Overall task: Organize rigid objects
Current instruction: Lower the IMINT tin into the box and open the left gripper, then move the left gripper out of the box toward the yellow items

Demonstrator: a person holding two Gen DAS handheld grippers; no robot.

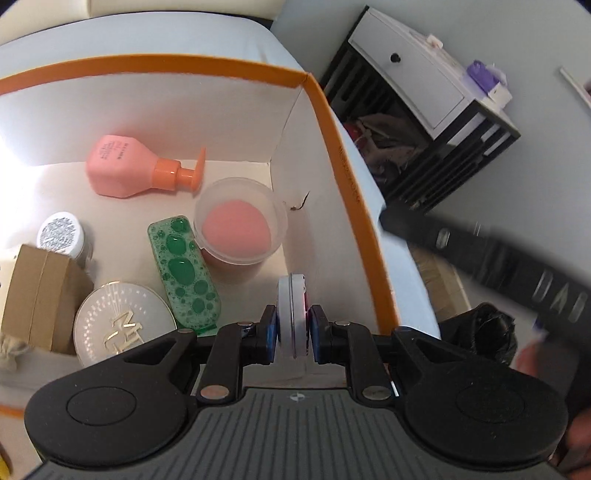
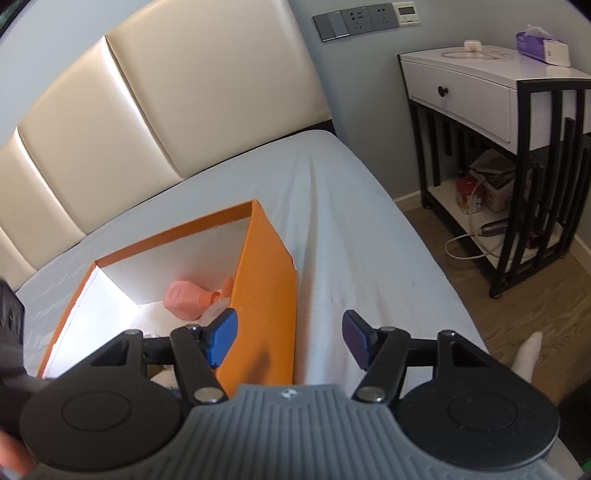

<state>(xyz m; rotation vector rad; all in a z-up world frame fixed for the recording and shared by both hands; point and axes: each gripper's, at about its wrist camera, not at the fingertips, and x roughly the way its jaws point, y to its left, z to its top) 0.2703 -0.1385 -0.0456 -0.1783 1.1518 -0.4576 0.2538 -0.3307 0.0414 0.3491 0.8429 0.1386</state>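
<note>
White round compact [image 1: 292, 314] sits clamped on edge in the left gripper [image 1: 292, 332] above the orange box [image 1: 354, 192], pump bottle [image 1: 129, 168] at 10 o'clock; right gripper [image 2: 290, 339] gapes empty.

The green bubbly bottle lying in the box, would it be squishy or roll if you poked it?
The green bubbly bottle looks flattish and lies on its side, so it probably slides rather than rolls. Bubbles show liquid inside, so it's likely heavyish. Its clear plastic looks smooth, maybe slippery.

A home bedroom — a bed [image 2: 351, 206] with a pale sheet and a padded cream headboard [image 2: 166, 99], a white-and-black nightstand [image 2: 498, 92] with a drawer beside it, a tissue box [image 2: 543, 46] on top, wall sockets [image 2: 362, 18] above, wood flooring [image 2: 517, 314] below — lived-in, domestic
</note>
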